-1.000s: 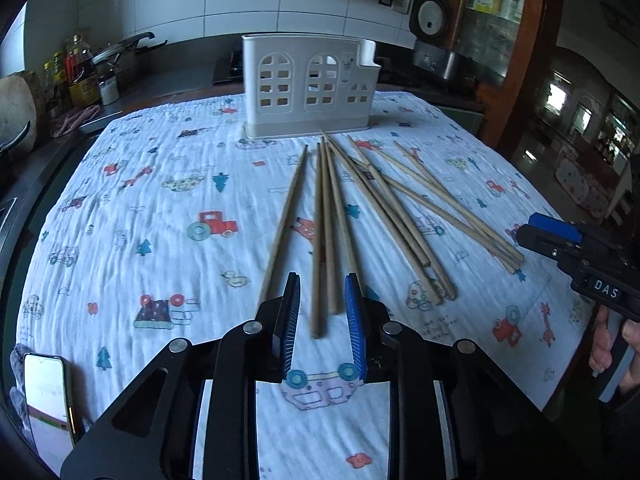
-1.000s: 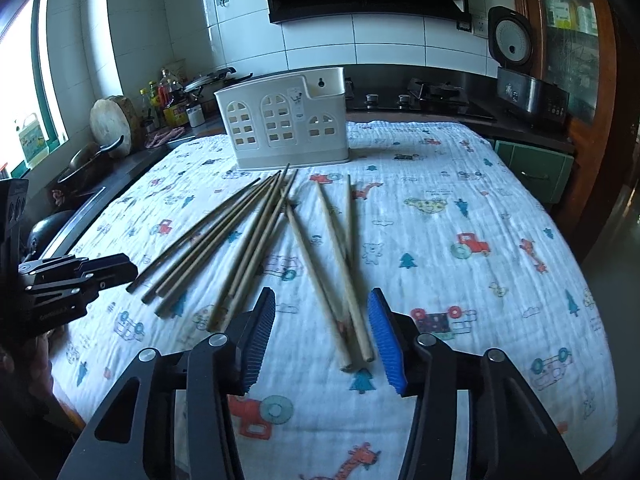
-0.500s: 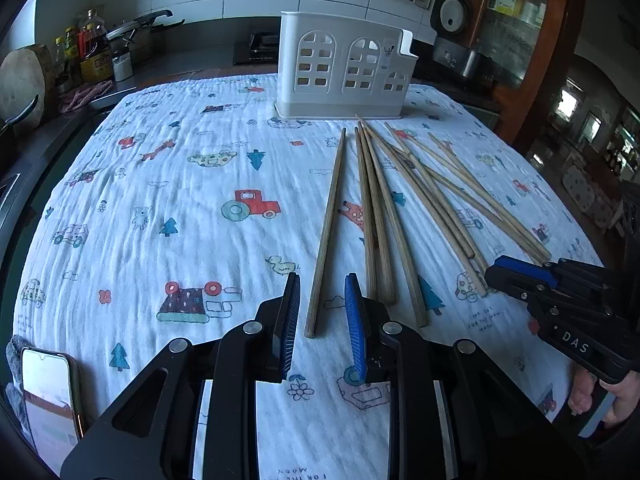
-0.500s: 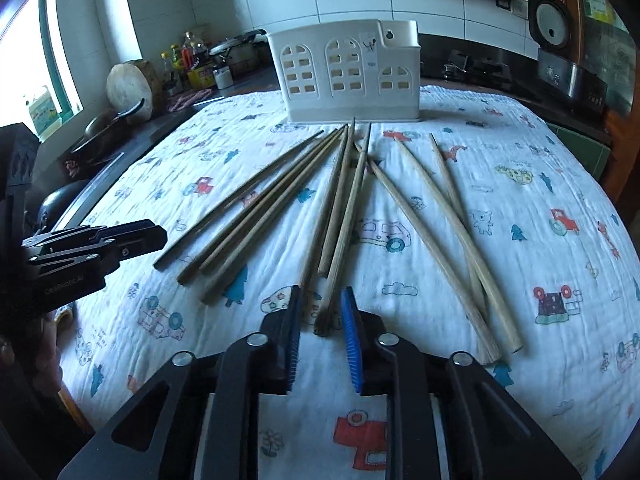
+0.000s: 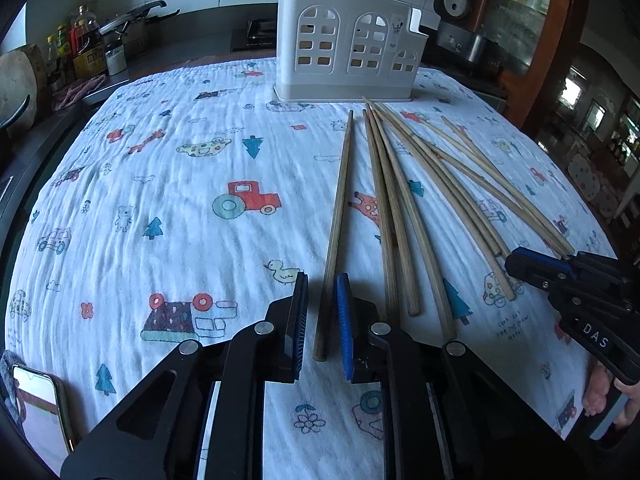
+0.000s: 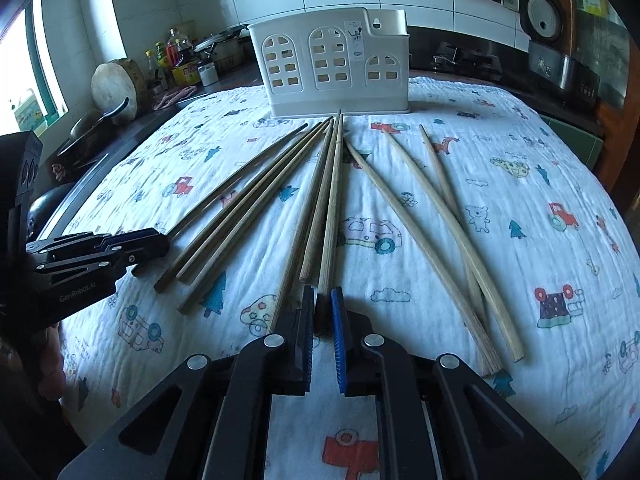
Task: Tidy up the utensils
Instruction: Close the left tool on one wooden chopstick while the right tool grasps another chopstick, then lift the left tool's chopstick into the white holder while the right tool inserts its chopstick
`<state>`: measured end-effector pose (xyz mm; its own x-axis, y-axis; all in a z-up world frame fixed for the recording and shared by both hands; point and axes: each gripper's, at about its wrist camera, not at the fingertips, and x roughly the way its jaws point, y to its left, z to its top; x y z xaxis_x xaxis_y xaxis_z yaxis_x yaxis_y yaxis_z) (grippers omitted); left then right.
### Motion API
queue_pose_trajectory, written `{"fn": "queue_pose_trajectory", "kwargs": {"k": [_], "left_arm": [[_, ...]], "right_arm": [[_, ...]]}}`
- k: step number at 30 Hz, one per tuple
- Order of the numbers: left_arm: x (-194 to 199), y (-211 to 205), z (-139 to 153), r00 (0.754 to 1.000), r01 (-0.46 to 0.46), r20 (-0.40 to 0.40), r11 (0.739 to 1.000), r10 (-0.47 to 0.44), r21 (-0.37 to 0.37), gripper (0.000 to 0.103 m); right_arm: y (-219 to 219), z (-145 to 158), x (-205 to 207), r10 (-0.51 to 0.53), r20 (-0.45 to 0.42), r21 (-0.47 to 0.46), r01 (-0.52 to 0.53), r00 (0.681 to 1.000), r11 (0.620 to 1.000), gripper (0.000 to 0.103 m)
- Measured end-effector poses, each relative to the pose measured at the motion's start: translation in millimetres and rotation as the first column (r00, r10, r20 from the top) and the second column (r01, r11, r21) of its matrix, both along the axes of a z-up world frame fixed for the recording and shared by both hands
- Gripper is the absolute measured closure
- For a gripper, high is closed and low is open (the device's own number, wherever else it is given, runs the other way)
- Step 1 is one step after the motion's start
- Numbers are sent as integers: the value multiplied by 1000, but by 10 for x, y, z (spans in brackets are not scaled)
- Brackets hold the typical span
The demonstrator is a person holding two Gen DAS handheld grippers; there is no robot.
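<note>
Several long wooden chopsticks lie fanned on the patterned cloth in front of a white utensil holder, which also shows in the right wrist view. My left gripper is narrowly open with the near end of the leftmost chopstick lying between its jaws, not clamped. My right gripper is shut on the near end of a middle chopstick. The right gripper also shows in the left wrist view, and the left gripper in the right wrist view.
A phone lies at the table's near left corner. Bottles and pans stand on the counter at the far left. A rice cooker stands on the far right counter. The cloth covers the whole table.
My left gripper shifted left and forward so the leftmost chopstick lies between its jaws. My right gripper moved forward and closed onto a middle chopstick's end.
</note>
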<state>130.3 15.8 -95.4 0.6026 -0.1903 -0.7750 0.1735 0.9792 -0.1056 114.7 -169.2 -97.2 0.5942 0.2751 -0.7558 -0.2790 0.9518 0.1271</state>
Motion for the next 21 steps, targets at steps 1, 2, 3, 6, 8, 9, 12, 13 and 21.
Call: {"fn": "queue_pose_trajectory", "kwargs": {"k": [1, 2, 3, 6, 8, 9, 12, 13, 21], "left_arm": [[5, -13, -1, 1000, -1, 0, 1000, 1, 7, 89], [12, -26, -1, 1000, -1, 0, 1000, 1, 11, 89], [21, -43, -3, 1000, 2, 2, 1000, -2, 17, 89], [40, -99, -4, 1000, 4, 11, 999, -4, 49, 89], [56, -118, -3, 1000, -4, 16, 998, 3, 64, 95], [59, -118, 2, 1000, -6, 15, 998, 5, 67, 95], [39, -107, 73, 999, -14, 32, 998, 13, 57, 97], [22, -102, 117, 999, -15, 45, 998, 12, 60, 97], [-108, 11, 710, 986, -6, 167, 1000, 7, -5, 97]], "right_arm": [[12, -1, 12, 0, 1, -8, 0, 1000, 1000, 94], [17, -6, 19, 0, 2, -12, 0, 1000, 1000, 94], [20, -7, 30, -1, 2, -12, 1, 1000, 1000, 94], [22, -9, 48, -1, 3, -12, 1, 1000, 1000, 94], [2, -8, 60, -4, -1, 5, 4, 1000, 1000, 94], [-4, -5, 63, -4, 0, 7, 4, 1000, 1000, 95], [-25, 61, 48, -13, 20, 1, 13, 1000, 1000, 95], [-40, 108, 38, -15, 32, -1, 15, 999, 1000, 95], [-204, 815, -28, -7, 210, -3, 8, 978, 1000, 95]]}}
